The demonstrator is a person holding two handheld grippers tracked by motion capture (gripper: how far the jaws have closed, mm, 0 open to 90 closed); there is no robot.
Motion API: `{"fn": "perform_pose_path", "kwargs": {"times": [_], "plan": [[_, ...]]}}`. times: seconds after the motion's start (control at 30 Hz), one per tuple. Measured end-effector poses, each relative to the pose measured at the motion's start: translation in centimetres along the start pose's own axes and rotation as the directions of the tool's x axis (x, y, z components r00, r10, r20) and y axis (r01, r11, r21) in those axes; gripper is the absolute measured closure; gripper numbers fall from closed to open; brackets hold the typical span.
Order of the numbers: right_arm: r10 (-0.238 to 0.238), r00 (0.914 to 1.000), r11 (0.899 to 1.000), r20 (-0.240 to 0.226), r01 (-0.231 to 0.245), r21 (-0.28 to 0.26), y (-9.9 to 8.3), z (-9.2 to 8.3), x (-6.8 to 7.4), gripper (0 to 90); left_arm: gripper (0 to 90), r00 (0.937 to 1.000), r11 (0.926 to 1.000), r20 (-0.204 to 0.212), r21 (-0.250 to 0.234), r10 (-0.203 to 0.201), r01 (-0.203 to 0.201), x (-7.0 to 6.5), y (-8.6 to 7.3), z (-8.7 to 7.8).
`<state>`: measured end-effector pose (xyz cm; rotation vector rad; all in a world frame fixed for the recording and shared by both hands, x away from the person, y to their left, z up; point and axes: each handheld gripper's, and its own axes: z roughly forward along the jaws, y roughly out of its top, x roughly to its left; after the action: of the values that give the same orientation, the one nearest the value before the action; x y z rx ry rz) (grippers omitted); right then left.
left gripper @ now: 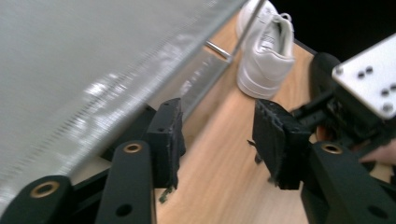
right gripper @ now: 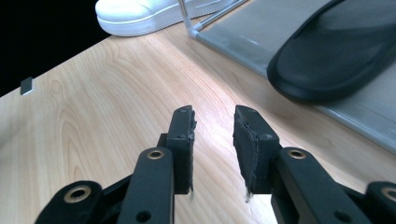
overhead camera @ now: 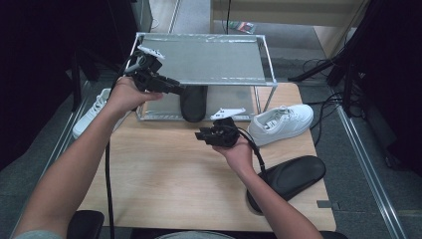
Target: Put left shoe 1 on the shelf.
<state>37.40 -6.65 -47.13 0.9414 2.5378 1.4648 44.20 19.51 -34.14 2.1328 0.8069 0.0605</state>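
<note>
Black jaws of the right gripper (right gripper: 212,140) stand apart with nothing between them over the bare wooden table (right gripper: 93,107); the black slipper (right gripper: 336,56) lies just beyond the fingertips on the lower shelf of the metal rack (right gripper: 243,44). Left gripper (left gripper: 217,135) is likewise spread and empty, its left finger (left gripper: 166,135) beside the rack's edge, with a white sneaker (left gripper: 268,56) farther off.

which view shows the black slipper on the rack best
The right gripper view: the slipper is close, sole up, on the rack's lower shelf. The high view shows its end under the top shelf; the left gripper view a dark sliver.
</note>
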Motion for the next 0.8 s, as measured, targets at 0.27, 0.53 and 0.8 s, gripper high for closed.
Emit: {"fn": "perform_pose_path", "kwargs": {"times": [0.27,0.53,0.8], "plan": [[0.003,1.0,1.0,0.007,-0.003,-0.001,-1.1,-2.8,-0.2,59.4,42.5,0.9995,0.9995,0.009,-0.002,0.031,-0.031,-2.2,-1.6,0.5],[-0.012,0.9999,1.0,0.001,0.012,-0.02,-2.6,-6.1,-0.2,59.1,38.9,0.999,0.999,0.011,-0.01,0.043,-0.043,-4.2,-3.7,-0.1],[-0.037,0.9993,0.998,-0.003,0.037,-0.051,-3.7,-9.0,0.1,58.9,36.7,0.999,0.9991,-0.017,-0.007,0.042,-0.042,-5.8,-7.0,0.3]]}}
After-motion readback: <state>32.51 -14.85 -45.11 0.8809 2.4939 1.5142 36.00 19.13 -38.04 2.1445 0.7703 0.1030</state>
